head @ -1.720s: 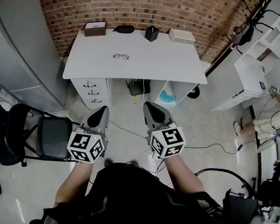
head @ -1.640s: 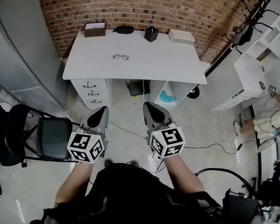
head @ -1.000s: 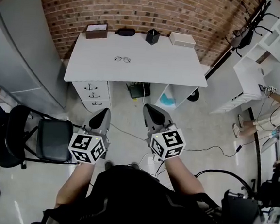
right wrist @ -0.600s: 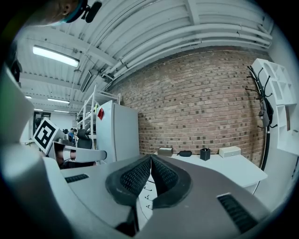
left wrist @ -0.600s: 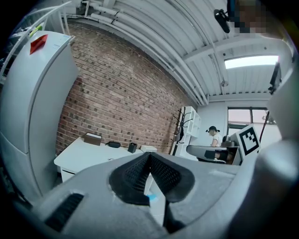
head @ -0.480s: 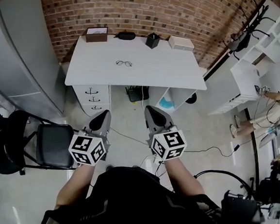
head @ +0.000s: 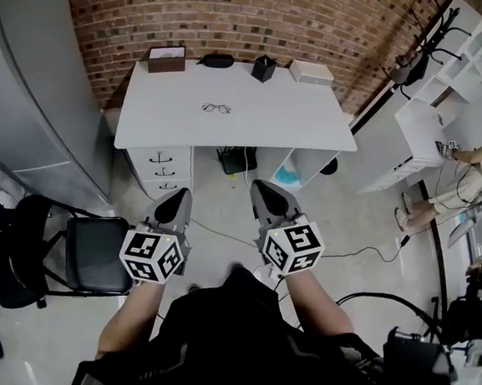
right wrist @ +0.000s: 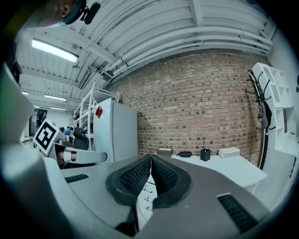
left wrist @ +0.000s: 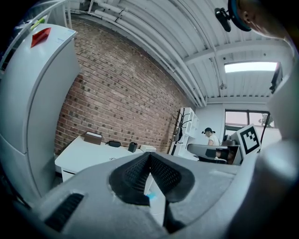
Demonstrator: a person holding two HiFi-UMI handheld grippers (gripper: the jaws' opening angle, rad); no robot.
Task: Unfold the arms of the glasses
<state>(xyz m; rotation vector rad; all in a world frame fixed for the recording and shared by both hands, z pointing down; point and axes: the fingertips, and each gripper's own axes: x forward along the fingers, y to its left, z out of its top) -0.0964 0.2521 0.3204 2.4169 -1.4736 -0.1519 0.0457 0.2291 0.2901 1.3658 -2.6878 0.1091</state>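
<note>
You stand well back from the desk [head: 299, 109]. If you walk up too fast, I think you can bump its front edge and shake what sits on it. The chair [head: 97, 254] is near your left side, and your arm can catch on it. Your left gripper [head: 176, 197] and right gripper [head: 262, 188] are both pressed together and hold nothing. If you reach the glasses [head: 216, 107] like that, the tips can only push them and slide them away. The glasses lie on the desk, near the back, just in front of the black case [head: 216, 60]. They are thin, so a hard pinch could bend them. They are too small to tell how the arms lie.

Count:
- 1 desk
- 1 chair
- 2 grippers
- 1 white box [head: 311, 72]
- 1 brown box [head: 167, 58]
- 1 black case
- 1 black cup [head: 263, 67]
- 1 pair of glasses
</note>
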